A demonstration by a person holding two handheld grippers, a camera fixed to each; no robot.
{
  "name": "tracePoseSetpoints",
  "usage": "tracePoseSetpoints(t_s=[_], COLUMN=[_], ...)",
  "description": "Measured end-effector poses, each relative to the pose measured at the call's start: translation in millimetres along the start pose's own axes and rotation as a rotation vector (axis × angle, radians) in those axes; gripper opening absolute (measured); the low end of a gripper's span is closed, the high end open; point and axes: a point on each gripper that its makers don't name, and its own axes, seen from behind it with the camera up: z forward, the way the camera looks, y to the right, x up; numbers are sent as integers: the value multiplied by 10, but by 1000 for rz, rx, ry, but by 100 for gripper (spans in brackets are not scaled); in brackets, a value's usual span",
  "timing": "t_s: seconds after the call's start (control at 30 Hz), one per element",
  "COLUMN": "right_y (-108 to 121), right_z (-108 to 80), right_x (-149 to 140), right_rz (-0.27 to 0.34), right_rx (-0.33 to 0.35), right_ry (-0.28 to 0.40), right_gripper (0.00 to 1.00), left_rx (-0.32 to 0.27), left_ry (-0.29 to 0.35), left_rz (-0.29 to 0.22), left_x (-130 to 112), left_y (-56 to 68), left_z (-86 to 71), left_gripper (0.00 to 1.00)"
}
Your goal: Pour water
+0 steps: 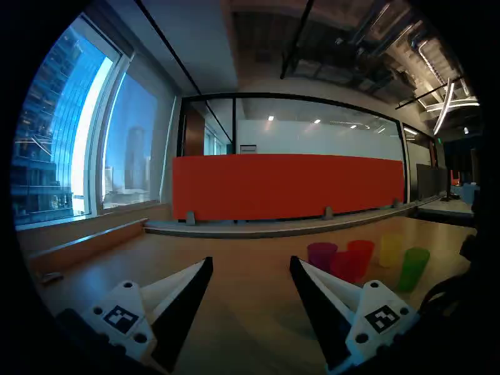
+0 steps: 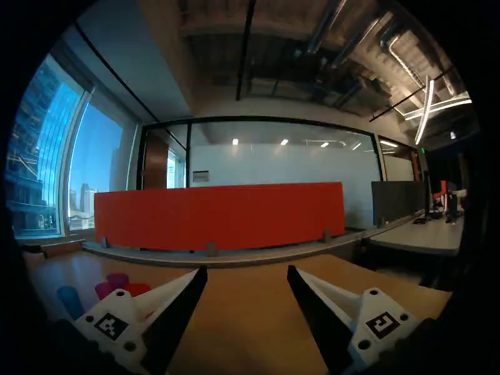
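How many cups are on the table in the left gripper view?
5, clustered right of centre: purple cup, red cup behind, dark red cup in front, yellow cup, green cup farthest right. Others may be hidden.

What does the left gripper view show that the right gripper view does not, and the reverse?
Left gripper view: a yellow cup and a green cup beside the red cups. Right gripper view: a blue cup at the left, a grey desk at the right. Both: the wooden table, the orange partition, a purple cup, and open, empty fingers on the left gripper and right gripper.
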Motion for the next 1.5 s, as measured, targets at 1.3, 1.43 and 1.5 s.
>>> tracePoseSetpoints(t_s=[1.3, 1.43, 1.5], right_y=[-159, -163, -165], right_z=[-29, -61, -75], right_x=[127, 136, 133], right_rz=[-14, -26, -31], right_rx=[37, 43, 46], right_ry=[10, 16, 19], right_gripper=[99, 99, 99], left_rx=[12, 12, 12], left_ry=[-26, -26, -26], left_rz=[-9, -9, -9], left_x=[-191, -192, -193], left_y=[-159, -157, -156], left_z=[54, 54, 55], left_gripper=[91, 91, 91])
